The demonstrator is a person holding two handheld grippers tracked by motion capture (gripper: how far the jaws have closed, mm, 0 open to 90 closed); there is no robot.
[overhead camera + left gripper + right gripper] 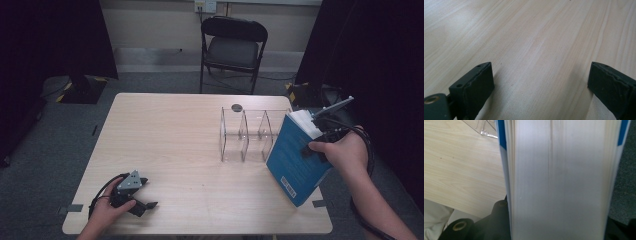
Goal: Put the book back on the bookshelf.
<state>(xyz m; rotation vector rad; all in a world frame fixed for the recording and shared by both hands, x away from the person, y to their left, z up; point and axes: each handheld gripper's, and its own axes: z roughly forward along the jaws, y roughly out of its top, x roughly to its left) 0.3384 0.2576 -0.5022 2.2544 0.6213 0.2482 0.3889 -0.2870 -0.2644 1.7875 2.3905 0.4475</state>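
Observation:
A thick blue book (295,160) hangs tilted over the table's right side, just right of a clear acrylic divider rack (245,135). My right gripper (320,145) is shut on the book, its jaws clamped across the covers. In the right gripper view the white page edges (559,180) sit between blue covers, and the jaws are mostly hidden behind them. My left gripper (142,200) rests near the table's front left corner, a hand around it. Its two black pads (477,85) stand wide apart over bare wood, with nothing between them.
The wooden table (165,135) carries a small dark round disc (236,107) behind the rack. A black folding chair (232,47) stands beyond the far edge. Dark curtains hang at both sides, and a corner of the rack (482,128) shows beside the book.

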